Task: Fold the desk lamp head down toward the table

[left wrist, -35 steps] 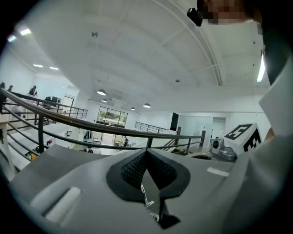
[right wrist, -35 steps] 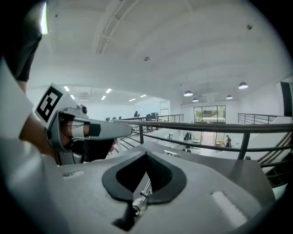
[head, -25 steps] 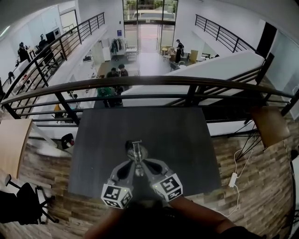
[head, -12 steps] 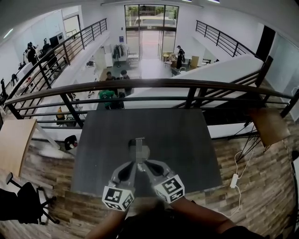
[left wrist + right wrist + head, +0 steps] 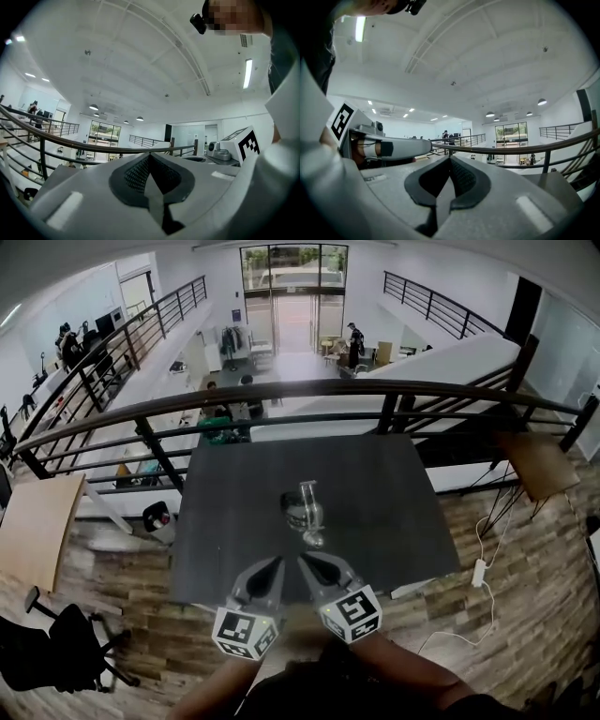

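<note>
While the left gripper point(image 5: 277, 562) and right gripper point(image 5: 303, 560) hover over the desk's point(image 5: 384, 512) near edge, jaws pressed together on nothing, the desk lamp point(image 5: 306, 511) sits mid-desk just ahead, untouched.

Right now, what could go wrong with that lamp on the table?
The desk lamp stands free on the table, held by nothing, so a push might tip or slide it. The left hand-held gripper and right hand-held gripper are both shut; reaching in closed, they would likely bump it rather than grasp.
</note>
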Demonstrator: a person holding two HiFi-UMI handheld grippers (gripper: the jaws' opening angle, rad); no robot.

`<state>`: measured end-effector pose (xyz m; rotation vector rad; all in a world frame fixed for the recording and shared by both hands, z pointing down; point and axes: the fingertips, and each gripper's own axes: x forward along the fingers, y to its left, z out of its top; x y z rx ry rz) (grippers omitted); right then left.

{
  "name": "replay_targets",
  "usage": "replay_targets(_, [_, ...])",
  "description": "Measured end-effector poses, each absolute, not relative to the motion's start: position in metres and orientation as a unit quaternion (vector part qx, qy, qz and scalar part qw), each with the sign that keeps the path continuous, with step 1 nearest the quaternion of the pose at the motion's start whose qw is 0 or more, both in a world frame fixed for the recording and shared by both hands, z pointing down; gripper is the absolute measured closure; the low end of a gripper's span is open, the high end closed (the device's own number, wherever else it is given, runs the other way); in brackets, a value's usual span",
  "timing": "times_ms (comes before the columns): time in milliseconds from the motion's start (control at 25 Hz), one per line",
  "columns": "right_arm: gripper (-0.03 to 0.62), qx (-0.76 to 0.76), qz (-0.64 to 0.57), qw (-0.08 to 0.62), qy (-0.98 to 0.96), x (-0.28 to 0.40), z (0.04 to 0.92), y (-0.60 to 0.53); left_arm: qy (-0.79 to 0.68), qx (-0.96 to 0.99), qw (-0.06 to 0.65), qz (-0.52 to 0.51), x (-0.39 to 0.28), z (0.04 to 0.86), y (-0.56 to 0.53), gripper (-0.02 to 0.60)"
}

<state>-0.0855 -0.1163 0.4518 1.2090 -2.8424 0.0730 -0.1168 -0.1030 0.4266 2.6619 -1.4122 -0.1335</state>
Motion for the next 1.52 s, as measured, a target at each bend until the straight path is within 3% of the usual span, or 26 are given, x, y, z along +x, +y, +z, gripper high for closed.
replay_targets(520, [0.591,0.378,0.024,0.034,-0.925,-0.119,0.451,-0.031,-0.471,0.878,0.067,-0.05,-0.143,0.43,-0.041,0.58])
replay_targets(1520, [0.591,0.391,0.016,0.032,-0.92,-0.118,0.449,-0.015,-0.47,0.878,0.07,-0.062,-0.144,0.429,-0.016,0.58])
